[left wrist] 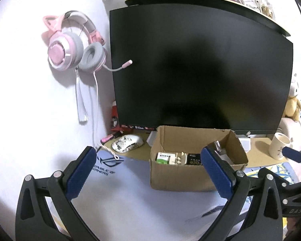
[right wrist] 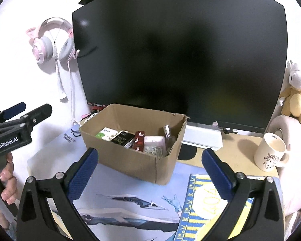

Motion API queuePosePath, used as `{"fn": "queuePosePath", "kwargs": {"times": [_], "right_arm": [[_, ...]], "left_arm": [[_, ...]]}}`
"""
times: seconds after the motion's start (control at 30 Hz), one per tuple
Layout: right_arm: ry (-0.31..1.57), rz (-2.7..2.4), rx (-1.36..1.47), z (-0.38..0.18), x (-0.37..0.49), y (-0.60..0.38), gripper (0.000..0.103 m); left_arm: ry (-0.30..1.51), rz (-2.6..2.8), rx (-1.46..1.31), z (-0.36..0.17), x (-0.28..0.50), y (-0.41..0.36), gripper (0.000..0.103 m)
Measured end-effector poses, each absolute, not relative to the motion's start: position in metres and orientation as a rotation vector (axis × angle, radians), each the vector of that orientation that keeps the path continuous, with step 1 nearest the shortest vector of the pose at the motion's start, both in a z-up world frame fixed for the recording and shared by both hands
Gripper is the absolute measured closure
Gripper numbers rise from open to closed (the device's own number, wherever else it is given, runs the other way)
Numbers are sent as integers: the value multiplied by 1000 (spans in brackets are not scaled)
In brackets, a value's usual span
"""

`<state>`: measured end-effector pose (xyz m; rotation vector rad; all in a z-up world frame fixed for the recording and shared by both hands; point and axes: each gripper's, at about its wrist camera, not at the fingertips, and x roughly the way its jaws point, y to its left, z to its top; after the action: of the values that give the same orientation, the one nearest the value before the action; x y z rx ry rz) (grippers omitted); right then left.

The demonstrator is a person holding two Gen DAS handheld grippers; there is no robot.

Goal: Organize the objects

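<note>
Box (right wrist: 130, 158) of brown cardboard, top open, stands on the tabletop (right wrist: 240, 152) in front of the dark monitor (right wrist: 180, 50), its near edge resting on the printed mat (right wrist: 114, 192). We see small packets (right wrist: 122, 138) already gathered inside, packed side by side, so we judge it serves as the collecting bin and that most of the sorting is done. Left gripper (left wrist: 148, 170) and right gripper (right wrist: 150, 168) both hover short of the box, each with jaws wide apart and nothing between them; we read this as a pause between placements. Mug (right wrist: 271, 152) stands well apart to the right, and the mouse (left wrist: 127, 143) lies just left of the box; these loose things are probably the next candidates. Headset (left wrist: 74, 44) hangs on the wall, off the work surface.
</note>
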<state>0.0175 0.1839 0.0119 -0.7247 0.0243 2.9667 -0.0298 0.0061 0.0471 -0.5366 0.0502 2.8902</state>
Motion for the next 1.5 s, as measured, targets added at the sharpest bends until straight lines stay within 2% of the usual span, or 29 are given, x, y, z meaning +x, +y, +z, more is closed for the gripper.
{"fn": "queuePosePath", "kwargs": {"times": [0.67, 0.9, 1.1, 1.5], "right_arm": [[-24, 2947, -738, -26, 33, 179, 0], [59, 2930, -631, -29, 42, 182, 0], [131, 2933, -677, -35, 38, 188, 0], [85, 2915, -729, -42, 34, 184, 0]], "left_arm": [[57, 2912, -519, 7, -4, -15, 0], [28, 2894, -566, -3, -6, -19, 0], [41, 2905, -591, -9, -8, -22, 0], [72, 2897, -594, -11, -8, -21, 0]]}}
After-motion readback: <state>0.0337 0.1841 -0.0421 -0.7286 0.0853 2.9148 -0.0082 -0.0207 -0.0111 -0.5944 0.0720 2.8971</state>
